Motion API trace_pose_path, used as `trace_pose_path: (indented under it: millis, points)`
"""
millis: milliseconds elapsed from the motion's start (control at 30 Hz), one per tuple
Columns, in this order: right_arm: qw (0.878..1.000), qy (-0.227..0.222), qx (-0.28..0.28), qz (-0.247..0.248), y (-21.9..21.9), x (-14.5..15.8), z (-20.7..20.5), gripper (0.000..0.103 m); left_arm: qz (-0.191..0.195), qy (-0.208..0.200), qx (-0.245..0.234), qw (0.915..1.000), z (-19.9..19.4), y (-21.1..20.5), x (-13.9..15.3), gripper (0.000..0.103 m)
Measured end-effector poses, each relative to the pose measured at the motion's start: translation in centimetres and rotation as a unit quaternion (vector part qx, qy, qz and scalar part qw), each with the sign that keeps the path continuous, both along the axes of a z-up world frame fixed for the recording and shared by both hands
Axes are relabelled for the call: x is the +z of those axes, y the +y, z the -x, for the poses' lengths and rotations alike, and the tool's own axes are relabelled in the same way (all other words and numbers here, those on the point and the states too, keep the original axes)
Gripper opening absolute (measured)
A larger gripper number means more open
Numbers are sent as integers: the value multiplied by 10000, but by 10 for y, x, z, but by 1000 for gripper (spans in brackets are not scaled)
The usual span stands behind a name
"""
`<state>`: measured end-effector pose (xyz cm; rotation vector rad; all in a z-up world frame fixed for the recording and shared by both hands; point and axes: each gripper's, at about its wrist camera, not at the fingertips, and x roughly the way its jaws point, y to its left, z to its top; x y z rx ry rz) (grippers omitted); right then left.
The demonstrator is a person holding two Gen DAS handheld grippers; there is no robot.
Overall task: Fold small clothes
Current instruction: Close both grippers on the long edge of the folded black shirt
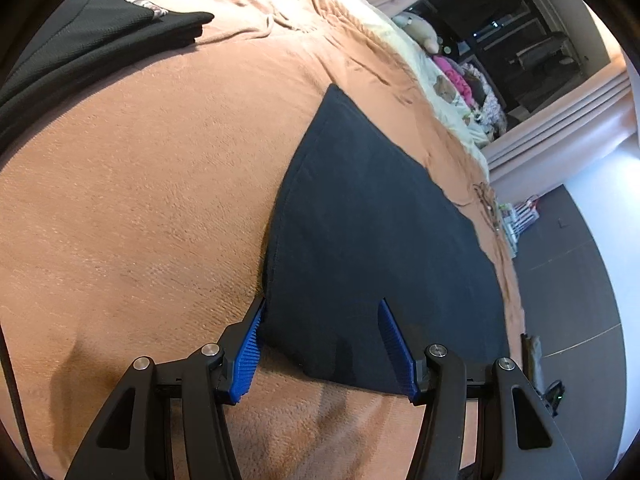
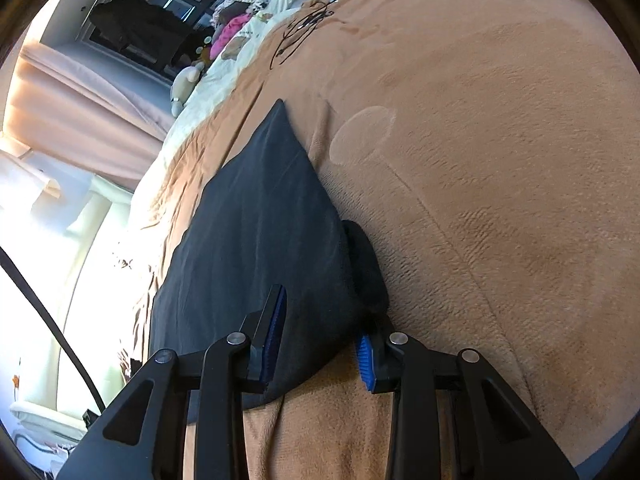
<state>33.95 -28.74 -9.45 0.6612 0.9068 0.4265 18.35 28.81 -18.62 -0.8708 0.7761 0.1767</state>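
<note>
Here dark garment [image 1: 372, 232] lies between both grippers' fingers [image 1: 248, 344].

Home bedroom: bed under tan fleece blanket [image 1: 152, 184], curtains [image 2: 80, 92], plush toy [image 2: 186, 84].

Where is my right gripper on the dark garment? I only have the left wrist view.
Observer: The right gripper straddles the near corner of the dark garment, with fabric between its jaws.
Operator: Is it gripping yet?
Observer: One pad lies against the cloth, but I can't tell whether the other one presses.
Operator: Anything odd on that side?
Observer: A black fold bulges from the garment's edge onto the tan blanket, just beyond the other finger.
</note>
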Motion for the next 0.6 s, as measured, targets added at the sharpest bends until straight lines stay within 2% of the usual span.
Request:
trace_pose_path:
  millis: [67,133,167,233,433,600]
  points:
    - [9999,1,61,125,5,0,-4,29,-66,66,47,9999,-5,0,-2,55]
    - [9995,-5,92,296,8,4,-9,27,-222,192,140,9995,-10,1,-4,45]
    - [9993,25,75,368,8,5,-11,21,-249,255,187,9992,-11,3,-5,40]
    - [9993,148,9,336,7,9,-15,15,-97,318,301,9990,-8,7,-8,36]
    - [9995,203,38,259,7,13,-17,14,572,172,216,9980,9,7,-10,36]
    - [9996,201,31,183,6,11,-14,14,524,172,133,9984,10,0,-10,37]
